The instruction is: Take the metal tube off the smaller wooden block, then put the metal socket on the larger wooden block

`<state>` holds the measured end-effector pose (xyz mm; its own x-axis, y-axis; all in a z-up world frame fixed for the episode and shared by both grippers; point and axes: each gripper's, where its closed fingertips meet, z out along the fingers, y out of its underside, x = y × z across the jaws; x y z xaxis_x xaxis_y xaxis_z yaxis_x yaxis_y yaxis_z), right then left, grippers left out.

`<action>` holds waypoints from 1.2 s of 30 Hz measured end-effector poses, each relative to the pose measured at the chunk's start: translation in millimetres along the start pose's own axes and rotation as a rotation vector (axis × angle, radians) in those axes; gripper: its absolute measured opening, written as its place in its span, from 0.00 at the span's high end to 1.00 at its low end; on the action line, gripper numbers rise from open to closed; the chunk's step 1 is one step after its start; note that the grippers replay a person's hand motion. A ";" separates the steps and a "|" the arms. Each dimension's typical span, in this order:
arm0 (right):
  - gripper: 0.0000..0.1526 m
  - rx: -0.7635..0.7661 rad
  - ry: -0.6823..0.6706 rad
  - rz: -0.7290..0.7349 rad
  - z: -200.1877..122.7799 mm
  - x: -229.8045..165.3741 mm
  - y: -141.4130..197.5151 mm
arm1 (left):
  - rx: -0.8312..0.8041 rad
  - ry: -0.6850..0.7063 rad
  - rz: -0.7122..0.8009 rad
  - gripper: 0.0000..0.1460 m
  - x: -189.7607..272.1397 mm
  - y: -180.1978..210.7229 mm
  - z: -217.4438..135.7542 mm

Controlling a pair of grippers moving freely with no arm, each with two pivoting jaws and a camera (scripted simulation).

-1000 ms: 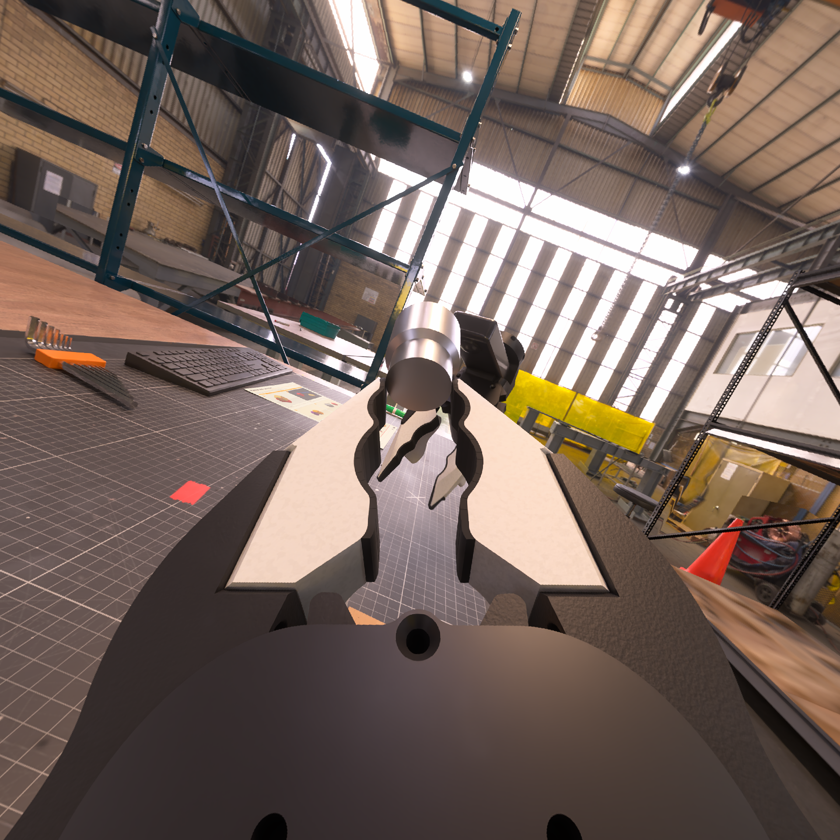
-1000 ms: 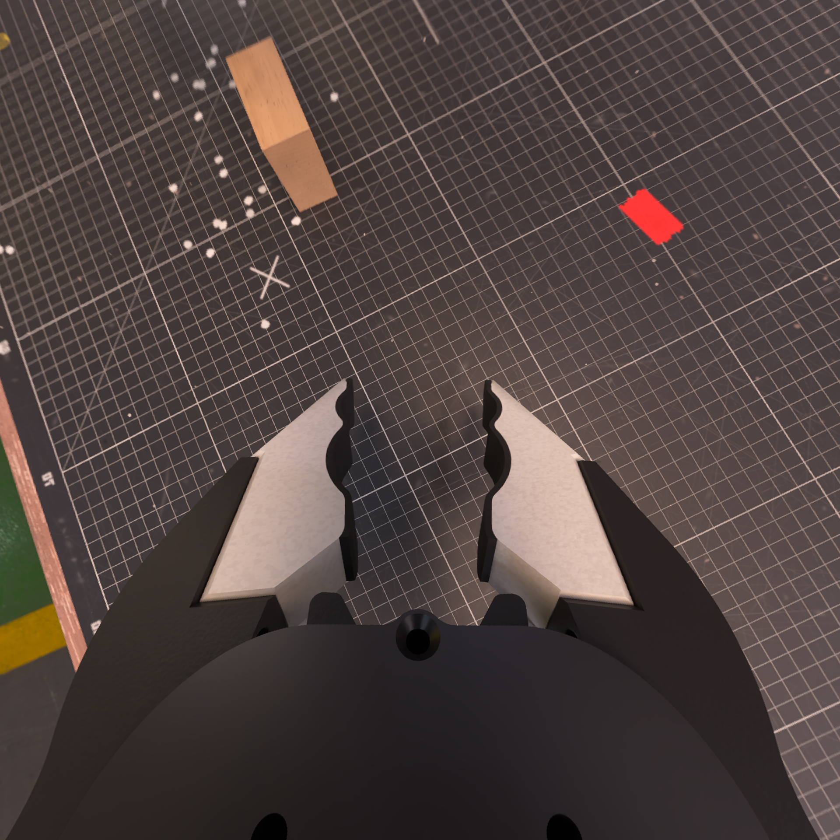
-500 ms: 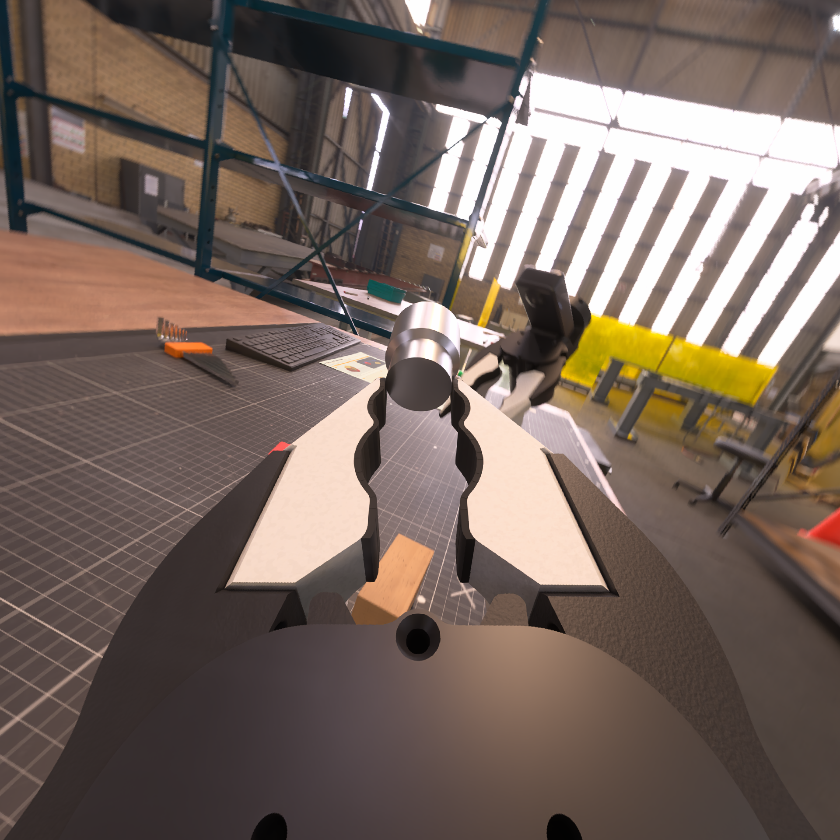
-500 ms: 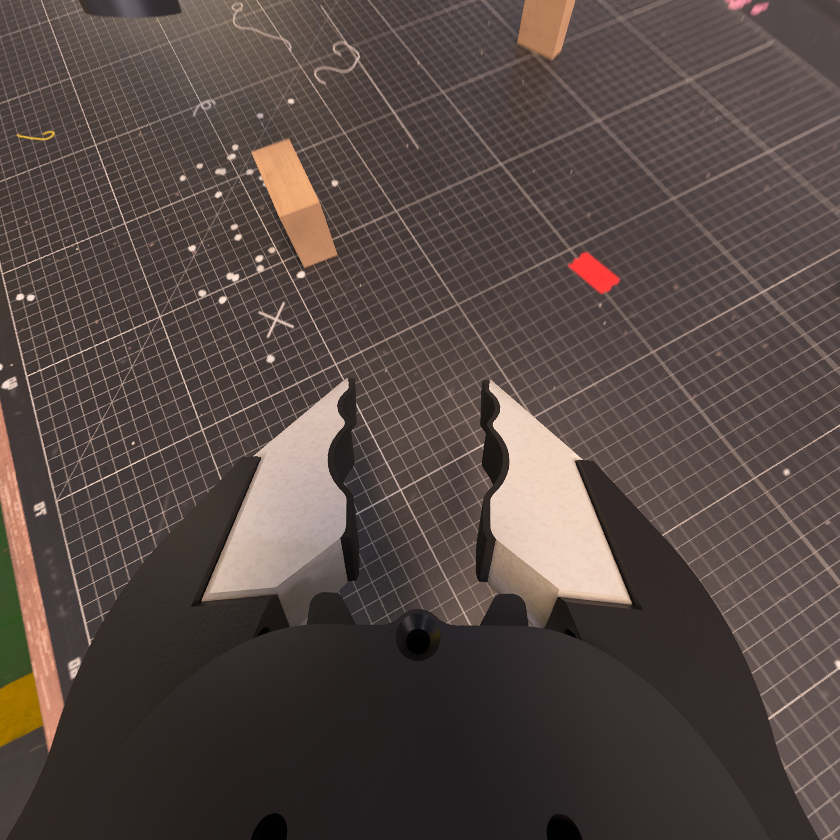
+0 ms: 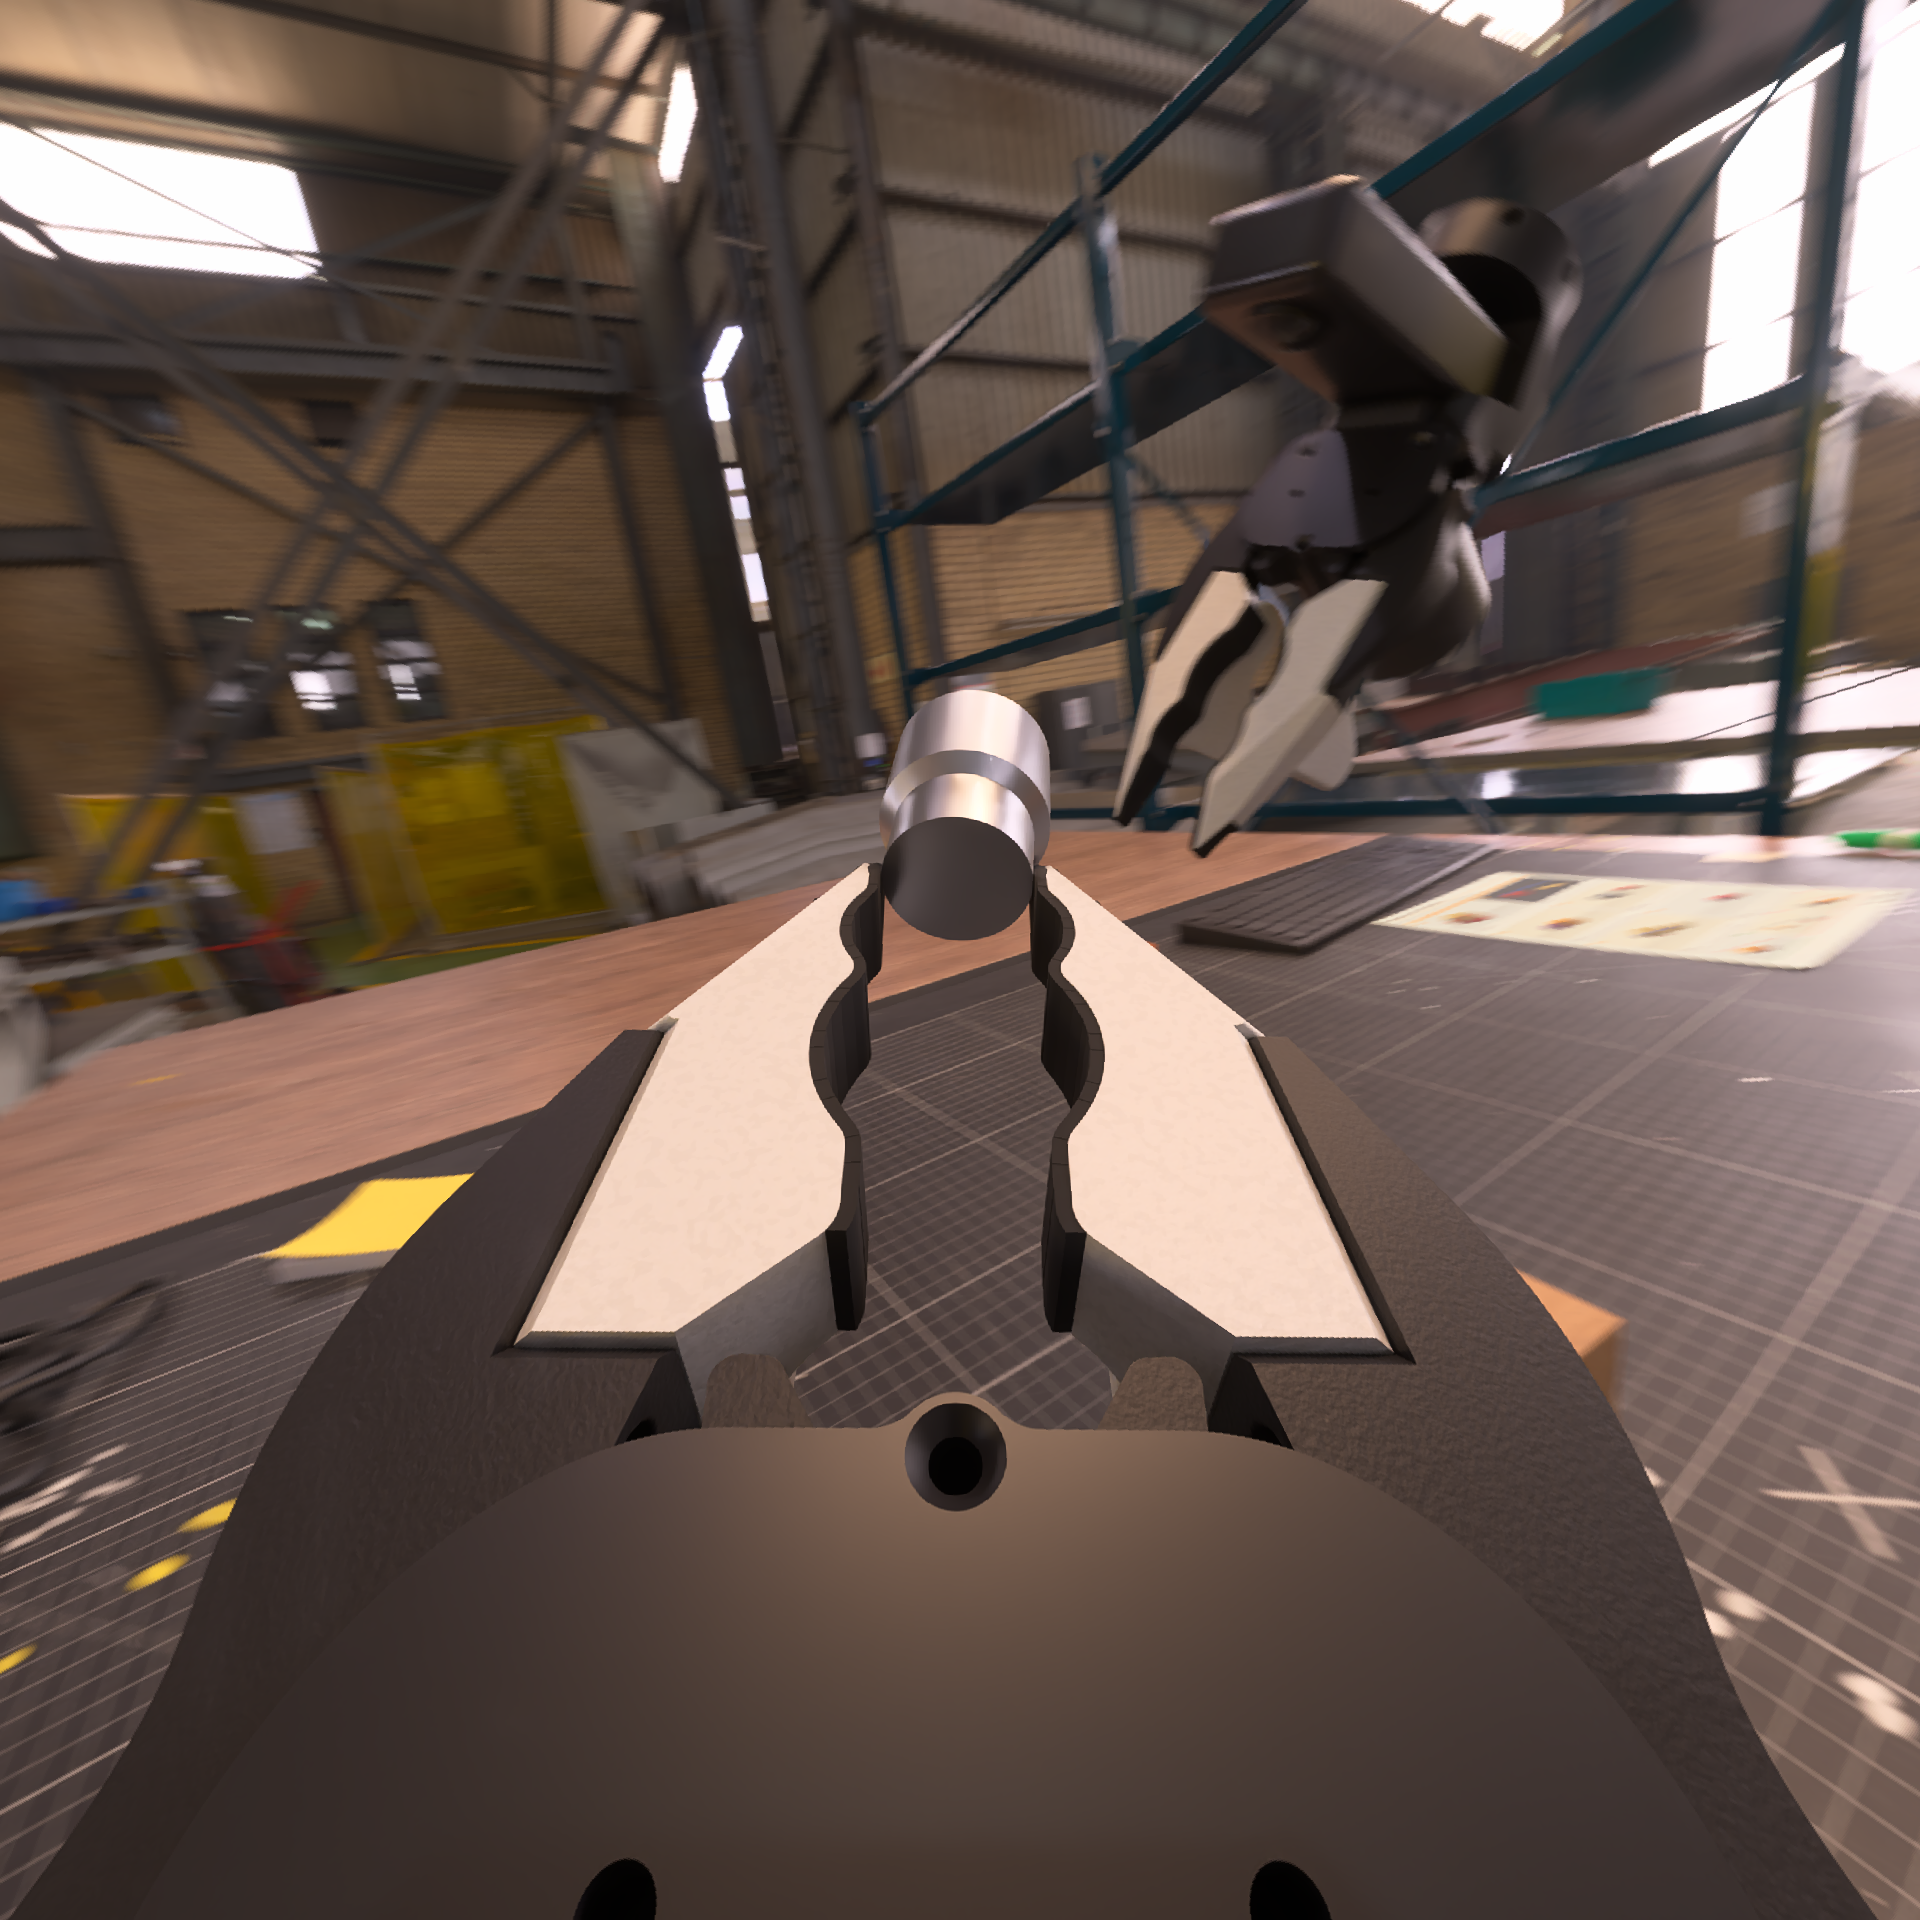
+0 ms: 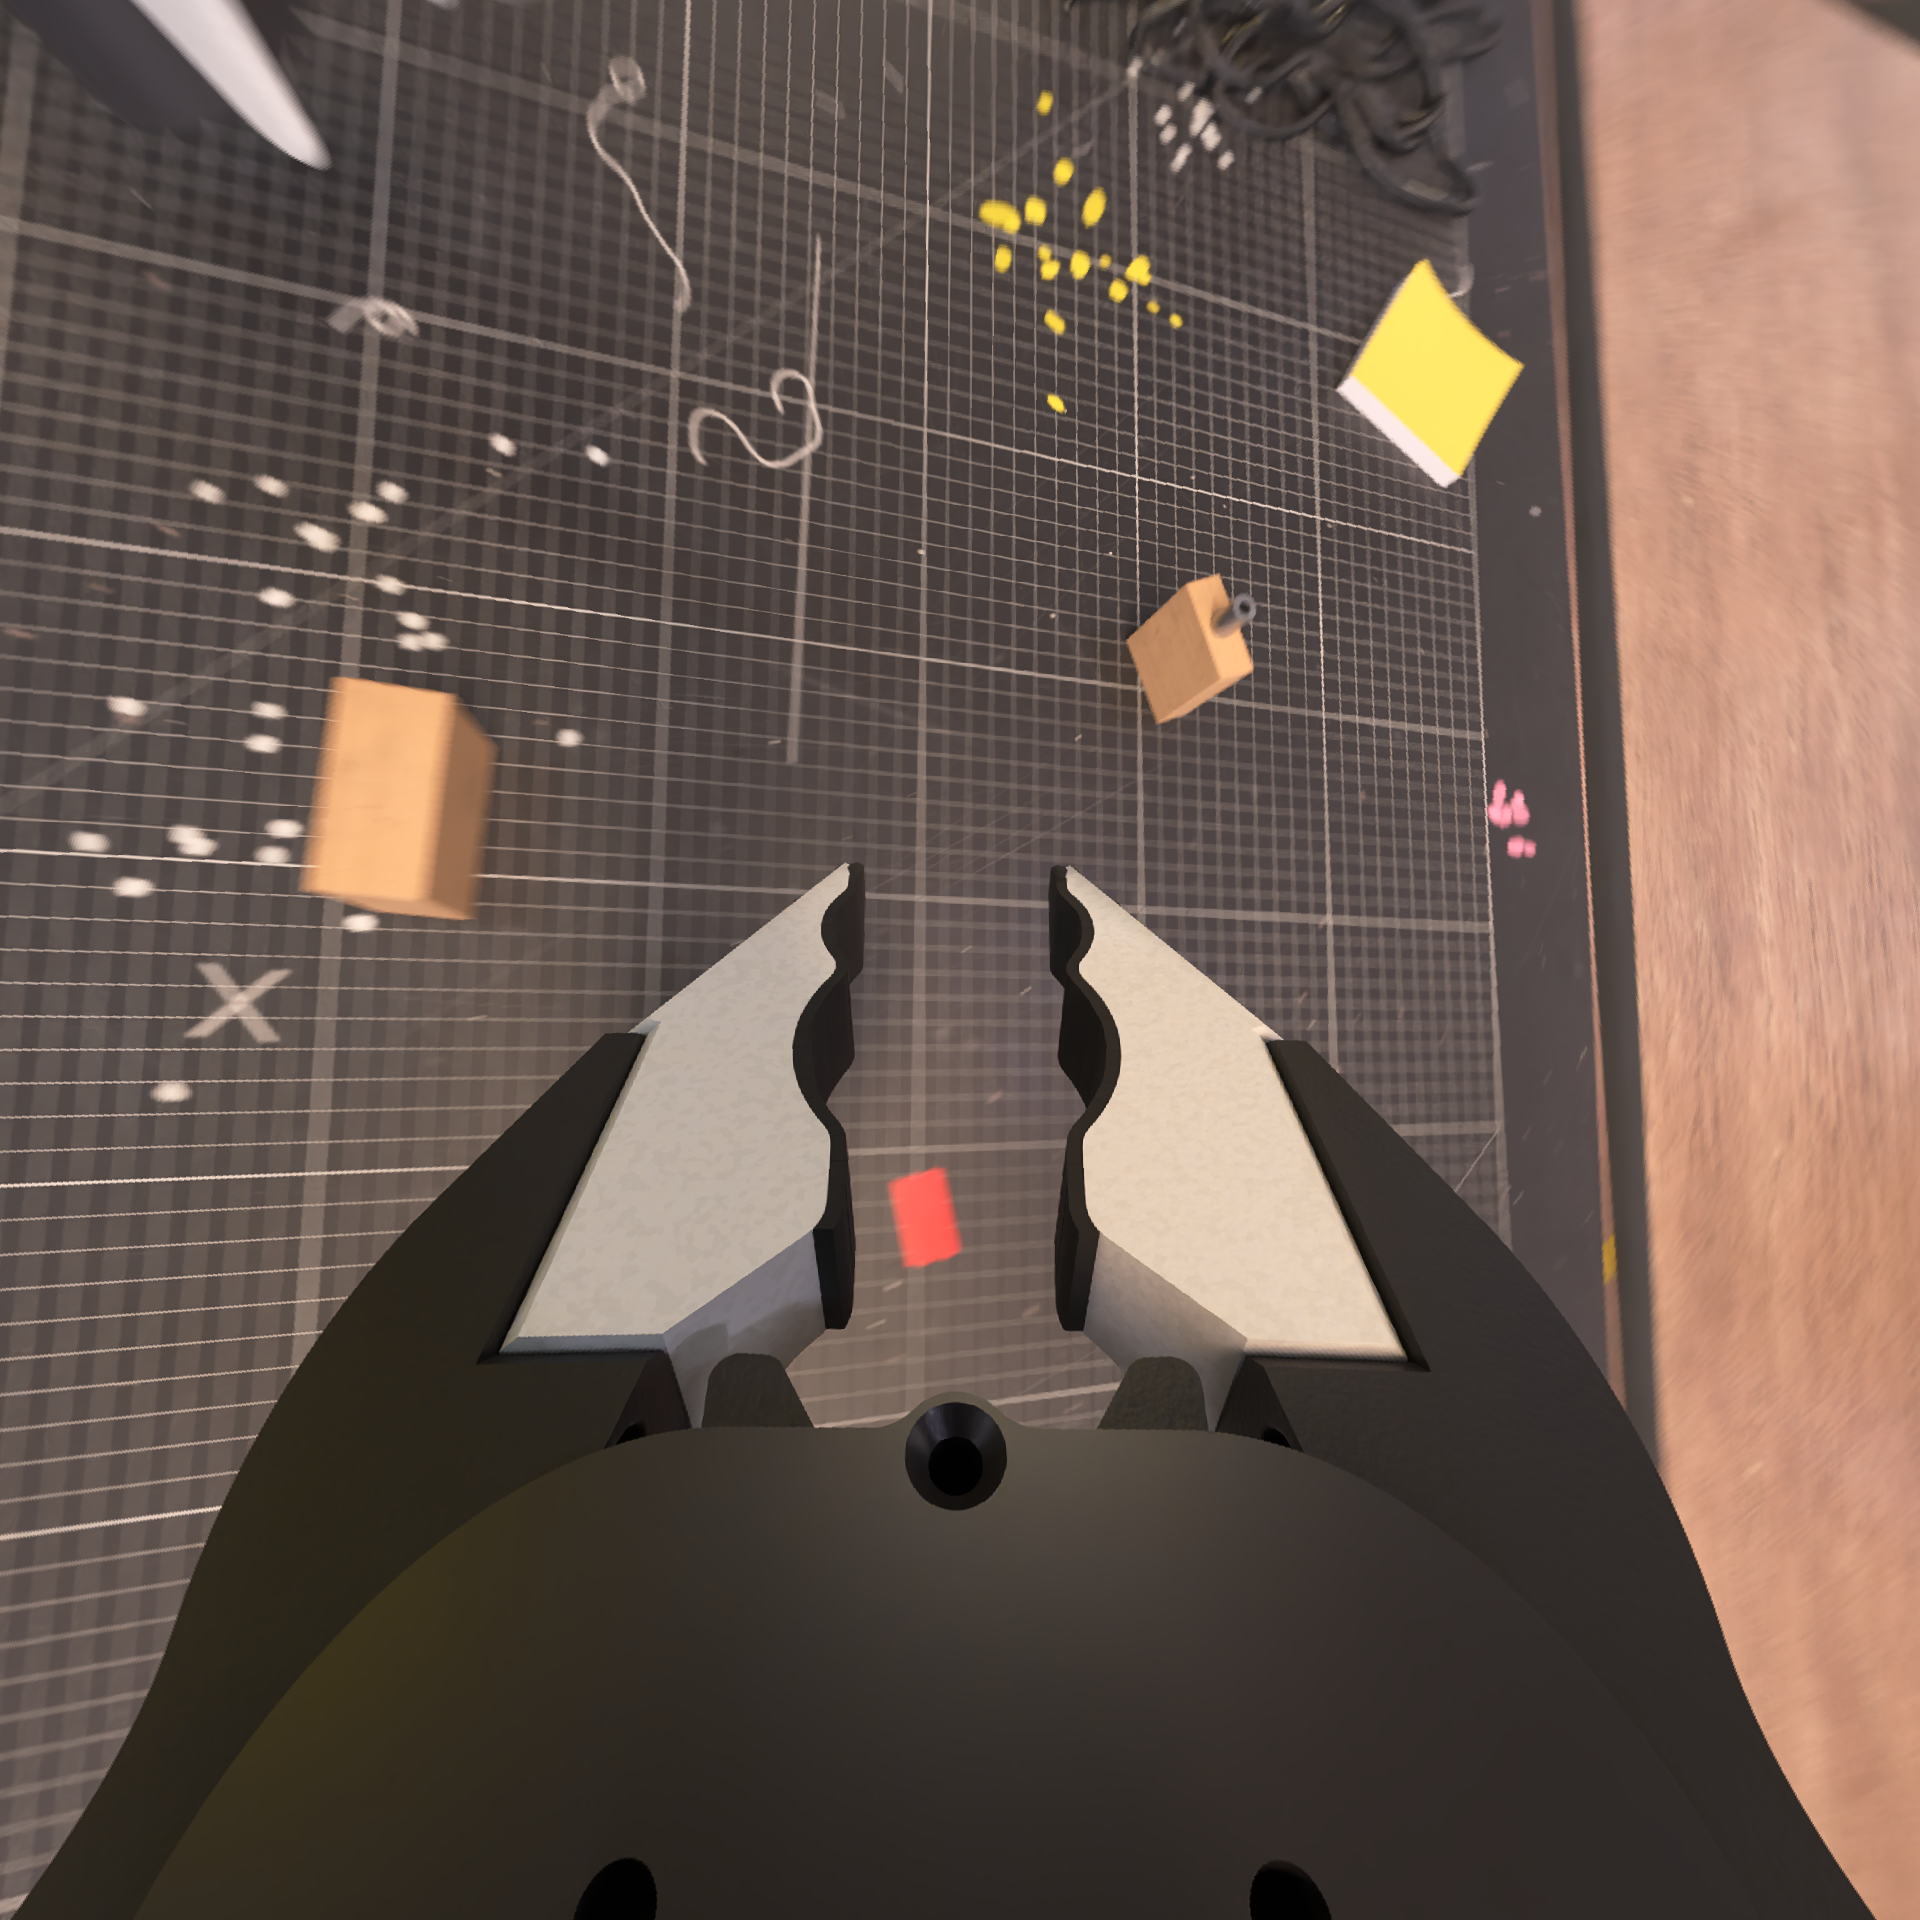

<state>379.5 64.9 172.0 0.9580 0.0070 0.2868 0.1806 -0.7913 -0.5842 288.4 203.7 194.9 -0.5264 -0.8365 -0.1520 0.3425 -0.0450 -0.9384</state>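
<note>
In the left wrist view, a yellow pad (image 5: 358,1226) lies left of the fingers on the mat (image 5: 1558,1091). The left gripper (image 5: 956,894) pinches the socket (image 5: 966,821) at its very tips, the rest of the gap empty. A wood corner (image 5: 1574,1340) peeks out low at the right finger's base; which block it is I cannot tell. Up and right of the tips hangs the right gripper (image 5: 1174,826), with a keyboard (image 5: 1340,894) and a sheet (image 5: 1642,914) beyond.

In the right wrist view, the larger block (image 6: 400,795) stands left of the tips. The right gripper (image 6: 956,883) is partly open and holds nothing; a red mark (image 6: 923,1216) shows between its fingers. Ahead and right of the tips sits the smaller block (image 6: 1190,649), the tube (image 6: 1236,611) poking up from its far corner, so that step looks undone. The pad (image 6: 1429,369) lies farther right.

Risks, as I judge them: the tip-only grip could let the socket slip or roll out during a fast swing; the thin tube gives little to grasp, so a misaligned close could knock the light smaller block over; and the grippers may collide working over the same mat.
</note>
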 end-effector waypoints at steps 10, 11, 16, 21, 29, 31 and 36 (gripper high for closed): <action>0.81 -0.474 -0.274 -0.324 152.2 93.0 -2.7 | -0.057 -0.254 0.091 0.81 -35.2 7.4 -6.6; 0.81 -0.478 -0.292 -0.331 159.3 95.7 -3.7 | -0.053 -0.272 0.072 0.81 -38.8 7.0 -8.1; 0.81 -0.500 -0.341 -0.346 180.8 106.4 -7.6 | -0.056 -0.311 -0.054 0.81 -51.0 11.2 -11.5; 0.83 -0.528 -0.420 -0.282 188.7 104.9 -6.8 | -0.054 -0.312 -0.109 0.81 -54.3 13.3 -12.4; 0.94 -0.457 -0.383 -0.236 183.5 105.4 -17.3 | -0.076 -0.289 -0.093 0.81 -49.3 16.3 -9.4; 0.94 -0.344 -0.368 -0.207 163.9 97.5 -29.5 | -0.079 -0.280 -0.091 0.81 -47.6 16.8 -8.8; 0.94 0.006 -0.320 -0.151 78.3 43.6 -45.0 | -0.111 -0.211 -0.113 0.81 -35.3 22.2 -3.3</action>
<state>430.6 148.7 151.4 0.9416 0.3154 0.1180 0.3256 -0.7633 -0.5580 312.0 234.0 178.4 -0.3783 -0.9256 0.0129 0.1970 -0.0942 -0.9759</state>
